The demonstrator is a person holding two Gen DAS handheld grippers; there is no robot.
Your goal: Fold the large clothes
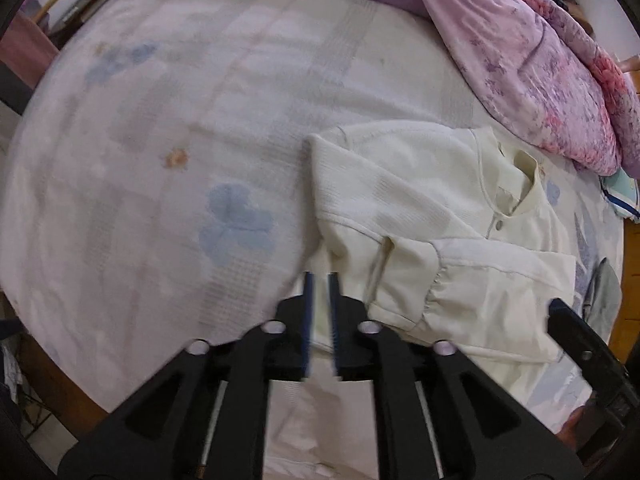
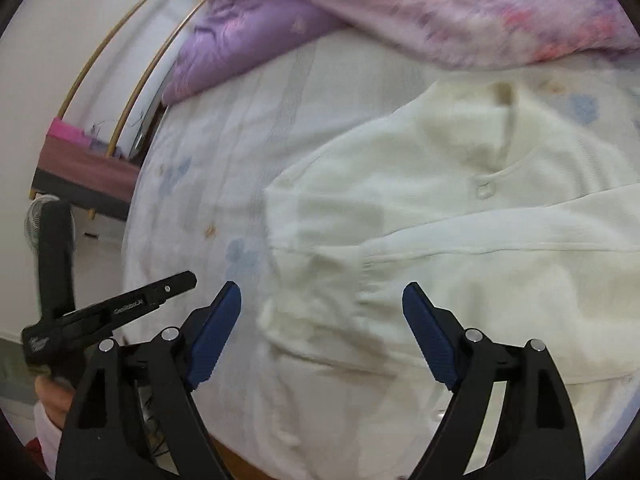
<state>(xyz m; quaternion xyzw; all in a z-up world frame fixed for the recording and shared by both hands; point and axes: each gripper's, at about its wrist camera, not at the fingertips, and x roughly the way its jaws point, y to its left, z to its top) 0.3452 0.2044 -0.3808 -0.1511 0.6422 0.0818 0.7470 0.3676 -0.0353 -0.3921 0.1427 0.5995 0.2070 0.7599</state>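
One cream cardigan [image 1: 424, 216], soft ribbed knit with two round buttons, lies on the bed [image 1: 160, 120] near its front edge, both sleeves folded across. Your left gripper [image 1: 321, 280] holds its jaws slightly parted, gripping nothing; your right gripper [image 2: 322, 292] spreads wide above the sleeve cuff.

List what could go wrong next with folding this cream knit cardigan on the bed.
1. The cream knit cardigan's folded-over sleeve cuff lies loose; a careless pinch by the open right gripper could drag it out of the fold.
2. The left gripper, jaws barely apart, sits at the cardigan's edge, and might catch the pale floral bedsheet too.
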